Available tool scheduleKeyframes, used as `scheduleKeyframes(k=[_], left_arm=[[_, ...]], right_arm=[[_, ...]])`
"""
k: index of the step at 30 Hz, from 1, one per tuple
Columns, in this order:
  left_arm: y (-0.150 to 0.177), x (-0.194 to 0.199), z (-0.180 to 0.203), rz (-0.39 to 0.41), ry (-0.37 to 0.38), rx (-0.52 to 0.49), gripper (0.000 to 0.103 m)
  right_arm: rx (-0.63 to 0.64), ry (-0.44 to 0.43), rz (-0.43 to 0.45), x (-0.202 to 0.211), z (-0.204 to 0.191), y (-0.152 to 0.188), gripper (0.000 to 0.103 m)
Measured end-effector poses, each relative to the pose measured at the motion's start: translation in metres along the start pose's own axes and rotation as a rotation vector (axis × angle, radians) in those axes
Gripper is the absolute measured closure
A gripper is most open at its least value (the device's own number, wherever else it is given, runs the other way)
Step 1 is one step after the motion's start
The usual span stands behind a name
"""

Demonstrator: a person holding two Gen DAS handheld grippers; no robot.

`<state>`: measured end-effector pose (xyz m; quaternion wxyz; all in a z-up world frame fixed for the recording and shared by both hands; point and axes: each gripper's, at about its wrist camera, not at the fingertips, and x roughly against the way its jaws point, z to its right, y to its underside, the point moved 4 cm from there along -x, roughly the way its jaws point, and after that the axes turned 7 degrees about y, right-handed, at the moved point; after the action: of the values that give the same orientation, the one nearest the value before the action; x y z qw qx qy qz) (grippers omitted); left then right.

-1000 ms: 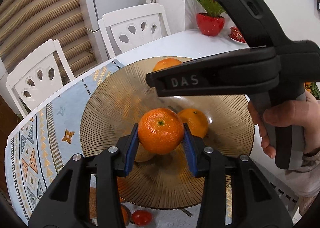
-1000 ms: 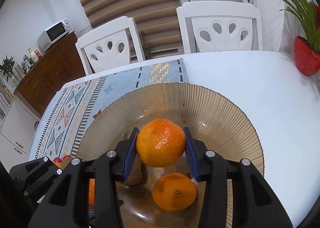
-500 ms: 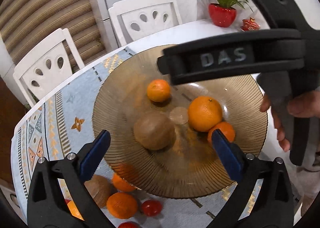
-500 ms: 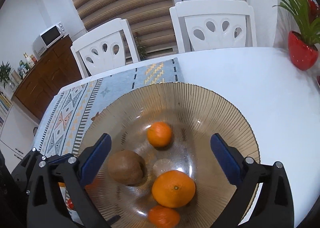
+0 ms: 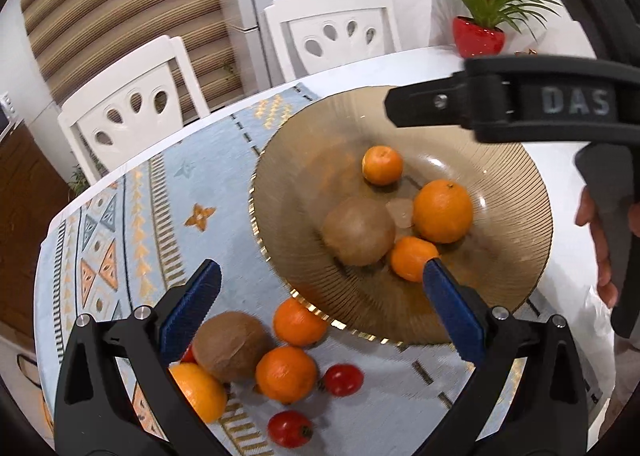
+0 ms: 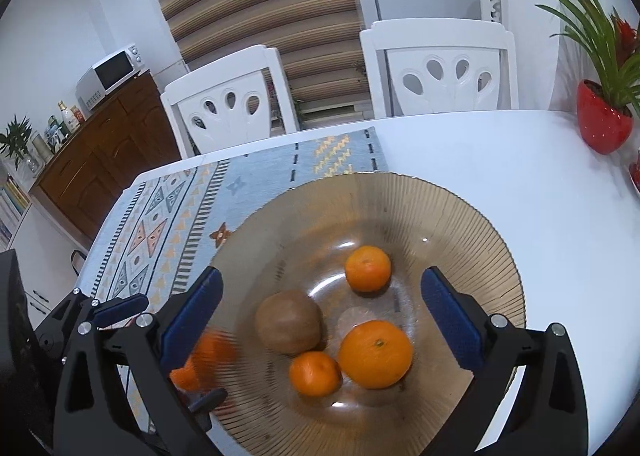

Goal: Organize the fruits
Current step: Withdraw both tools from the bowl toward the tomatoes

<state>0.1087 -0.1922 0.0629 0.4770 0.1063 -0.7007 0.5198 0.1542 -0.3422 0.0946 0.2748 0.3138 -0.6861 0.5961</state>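
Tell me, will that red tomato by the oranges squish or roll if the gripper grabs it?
The tomato looks round and glossy, so it would probably roll if nudged. Its skin seems thin; a hard squeeze might bruise it. The left gripper is open wide enough.

2 near downward views, shared bowl point(image 5: 532, 192)

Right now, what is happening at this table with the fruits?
A person is sorting fruit into a ribbed glass bowl with two hand-held tongs. Both the left tongs and the right tongs are open and hold nothing. In the bowl lie three oranges, the biggest one nearest the camera, and a brown fruit. More oranges, another brown fruit and small red tomatoes wait on the patterned cloth beside the bowl.
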Motion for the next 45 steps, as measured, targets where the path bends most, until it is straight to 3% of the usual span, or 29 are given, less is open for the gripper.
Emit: scheduleKeyframes(k=[13, 19, 21, 24, 32, 38, 45], left_arm=[[0.024, 0.035, -0.030, 0.032, -0.061, 0.056, 0.003], [0.038, 0.057, -0.050, 0.045, -0.060, 0.095, 0.003], [0.043, 0.066, -0.058, 0.055, -0.020, 0.133, 0.003], [0.050, 0.078, -0.070, 0.071, -0.067, 0.140, 0.003], [0.084, 0.086, -0.106, 0.056, -0.102, 0.201, 0.003], [0.112, 0.076, -0.103, 0.036, -0.098, 0.198, 0.003], [0.140, 0.053, -0.070, -0.002, -0.051, 0.163, 0.003]], right_arm=[[0.078, -0.012, 0.037, 0.030, -0.052, 0.010, 0.005], [0.110, -0.028, 0.046, 0.043, -0.076, 0.023, 0.005], [0.118, -0.040, 0.051, 0.047, -0.085, 0.028, 0.005], [0.116, -0.063, 0.058, 0.052, -0.096, 0.034, 0.005], [0.157, -0.111, 0.041, 0.055, -0.121, 0.067, 0.005], [0.171, -0.145, -0.013, 0.043, -0.128, 0.103, 0.005], [0.148, -0.185, -0.063, 0.029, -0.119, 0.147, 0.005]])
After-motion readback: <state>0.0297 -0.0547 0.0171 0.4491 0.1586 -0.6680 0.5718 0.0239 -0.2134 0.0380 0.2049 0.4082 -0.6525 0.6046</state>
